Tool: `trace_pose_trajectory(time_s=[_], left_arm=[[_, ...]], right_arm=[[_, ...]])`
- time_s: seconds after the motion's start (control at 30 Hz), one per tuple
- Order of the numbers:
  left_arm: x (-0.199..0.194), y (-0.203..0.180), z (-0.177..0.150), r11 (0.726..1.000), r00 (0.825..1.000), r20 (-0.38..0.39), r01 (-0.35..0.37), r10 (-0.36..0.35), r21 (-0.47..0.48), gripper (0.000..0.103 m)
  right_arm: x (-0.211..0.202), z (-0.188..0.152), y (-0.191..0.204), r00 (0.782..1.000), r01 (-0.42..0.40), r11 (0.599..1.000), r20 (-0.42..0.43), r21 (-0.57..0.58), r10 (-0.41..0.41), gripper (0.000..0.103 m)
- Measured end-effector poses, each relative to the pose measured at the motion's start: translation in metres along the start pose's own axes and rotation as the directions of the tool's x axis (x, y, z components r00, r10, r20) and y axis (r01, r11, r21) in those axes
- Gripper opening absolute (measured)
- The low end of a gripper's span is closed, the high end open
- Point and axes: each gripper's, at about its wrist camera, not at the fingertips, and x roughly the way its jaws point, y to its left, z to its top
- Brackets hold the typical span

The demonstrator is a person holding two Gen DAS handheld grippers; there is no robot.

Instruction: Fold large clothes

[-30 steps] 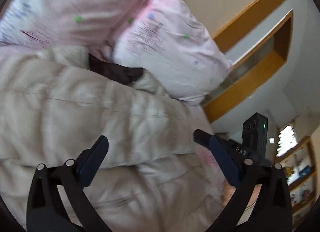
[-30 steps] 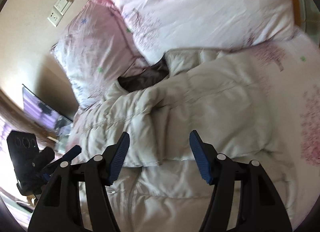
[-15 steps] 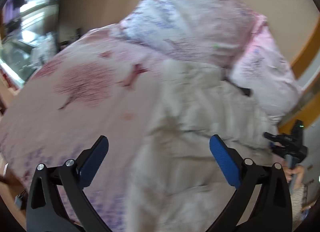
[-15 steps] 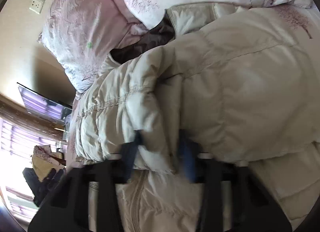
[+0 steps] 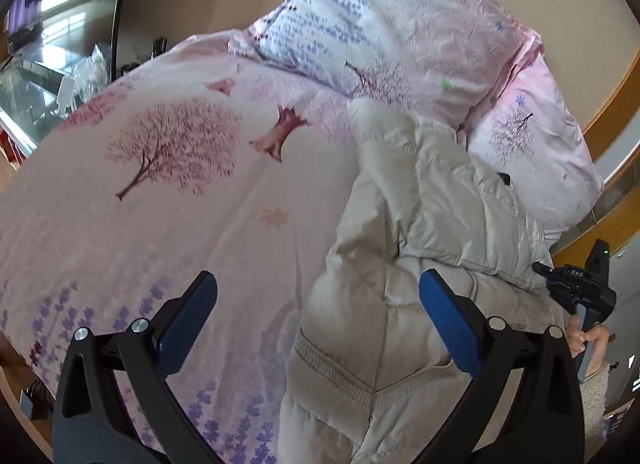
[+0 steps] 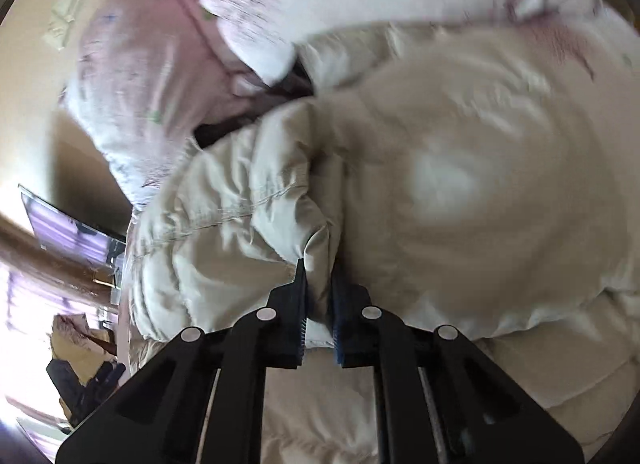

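On floral bedspread (image 5: 168, 192), puffy cream jacket (image 5: 420, 200)

Right hand-held gripper (image 6: 318, 304): jaws have just closed, now pinching a fold of the puffer jacket (image 6: 460, 184).
Left hand-held gripper (image 5: 316, 318): swung from the pillows toward the bedspread (image 5: 160, 184).

The jacket (image 5: 420, 264) lies on the bedspread (image 5: 180, 204), pillows (image 5: 400, 24) behind it.

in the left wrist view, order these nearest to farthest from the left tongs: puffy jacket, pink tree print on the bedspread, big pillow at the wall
1. puffy jacket: right by the left tongs, running past their right pad.
2. pink tree print: farther up the bedspread, to the left.
3. big pillow: top of view, against the wall.
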Motion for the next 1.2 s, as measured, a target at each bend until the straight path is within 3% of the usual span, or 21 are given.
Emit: trace_pose_trajectory(time_s=[0.2, 0.3, 0.37, 0.47, 0.57, 0.63, 0.73, 0.8, 0.87, 1.03, 1.2], left_arm=[[0.006, -0.008, -0.01, 0.996, 0.995, -0.056, -0.075, 0.078, 0.052, 0.101], [0.003, -0.01, -0.017, 0.995, 0.996, -0.05, -0.071, 0.074, 0.066, 0.101], [-0.003, -0.008, -0.022, 0.997, 0.999, -0.017, -0.048, 0.049, 0.062, 0.101], [-0.017, -0.006, -0.031, 0.997, 0.999, 0.044, 0.014, -0.018, 0.08, 0.101], [-0.022, -0.006, -0.04, 0.993, 1.0, 0.007, 0.022, -0.023, 0.117, 0.101], [-0.022, -0.003, -0.045, 0.994, 0.999, -0.043, 0.018, -0.014, 0.106, 0.101], [-0.022, 0.003, -0.056, 0.996, 0.993, -0.117, 0.037, -0.027, 0.086, 0.101], [-0.025, 0.002, -0.062, 0.995, 0.993, -0.118, 0.033, -0.021, 0.098, 0.101], [-0.027, 0.003, -0.067, 0.993, 0.989, -0.135, 0.073, -0.06, 0.093, 0.101], [-0.029, 0.002, -0.076, 0.985, 0.974, -0.183, 0.153, -0.137, 0.08, 0.101], [-0.026, -0.005, -0.087, 0.97, 0.948, -0.233, 0.235, -0.215, 0.063, 0.098]], right_arm=[[0.0, -0.004, -0.003, 0.999, 0.026, 1.0, -0.024, 0.004, -0.026, 0.018], [-0.017, -0.01, -0.001, 1.0, 0.021, 1.0, -0.015, 0.007, -0.021, 0.035], [-0.04, -0.016, -0.005, 1.0, 0.013, 1.0, 0.014, 0.004, -0.013, 0.06], [-0.083, -0.028, -0.022, 0.996, 0.001, 1.0, 0.091, 0.003, -0.002, 0.08], [-0.13, -0.045, -0.046, 0.978, 0.032, 0.999, 0.208, -0.037, -0.024, 0.091], [-0.157, -0.061, -0.062, 0.961, 0.106, 0.992, 0.266, -0.073, -0.083, 0.095], [-0.171, -0.078, -0.084, 0.958, 0.182, 0.983, 0.234, -0.038, -0.168, 0.102], [-0.178, -0.091, -0.114, 0.97, 0.166, 0.984, 0.172, 0.057, -0.174, 0.102], [-0.179, -0.102, -0.135, 0.981, 0.147, 0.985, 0.113, 0.086, -0.156, 0.102], [-0.167, -0.129, -0.169, 1.0, 0.019, 0.988, 0.016, 0.155, -0.022, 0.1], [-0.156, -0.143, -0.195, 0.993, -0.1, 0.962, -0.037, 0.256, 0.113, 0.076]])
